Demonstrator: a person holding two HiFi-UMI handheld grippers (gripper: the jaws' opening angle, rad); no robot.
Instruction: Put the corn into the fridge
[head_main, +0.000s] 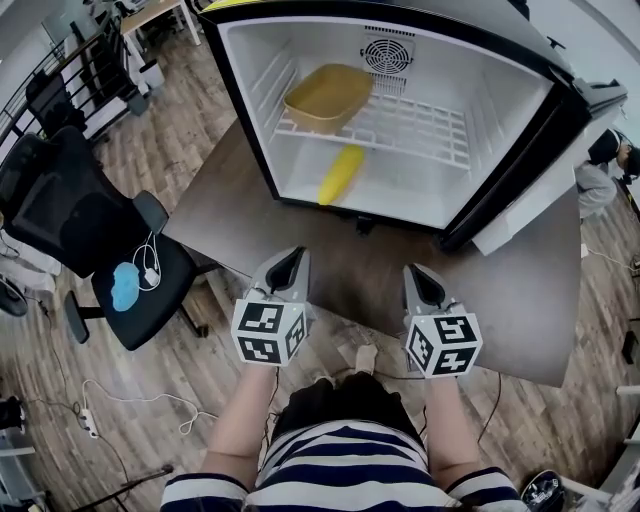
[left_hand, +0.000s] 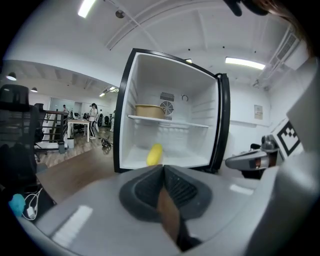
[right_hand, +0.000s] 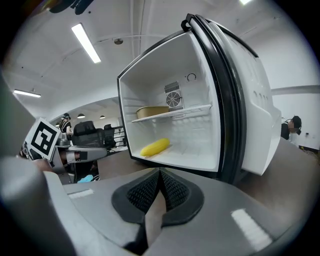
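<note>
1. At the far left, off the table's edge, an office chair (head_main: 100, 230) stands on the wood floor. A blue soft item (head_main: 124, 286) and a white cable lie on its seat. It looks to have no part in the job.
2. Next comes the left gripper (head_main: 288, 262), held low over the near edge of the table (head_main: 520, 290) and well apart from the fridge. Its own view shows the two ribbed pads pressed together with nothing between them, and it touches nothing.
3. In the middle, the small fridge (head_main: 250, 90) stands on the table with its mouth facing the person.
   - The corn (head_main: 341, 173) lies on the white floor of the lower compartment. It runs front to back, close to the front lip and left of centre.
   - Above it, the wire shelf (head_main: 420, 125) carries a yellow tub (head_main: 328, 97) at its back left.
   - With the corn already inside, I judge the placing done. At most, the door is not yet shut.
4. The right gripper (head_main: 425, 285) is level with the left one and also near the person's body. Its jaws are closed on each other and empty. Held this far back, both read as resting, not reaching.
5. At the far right, the fridge door (head_main: 530, 200) is swung wide, which leaves the whole interior open to reach.
</note>
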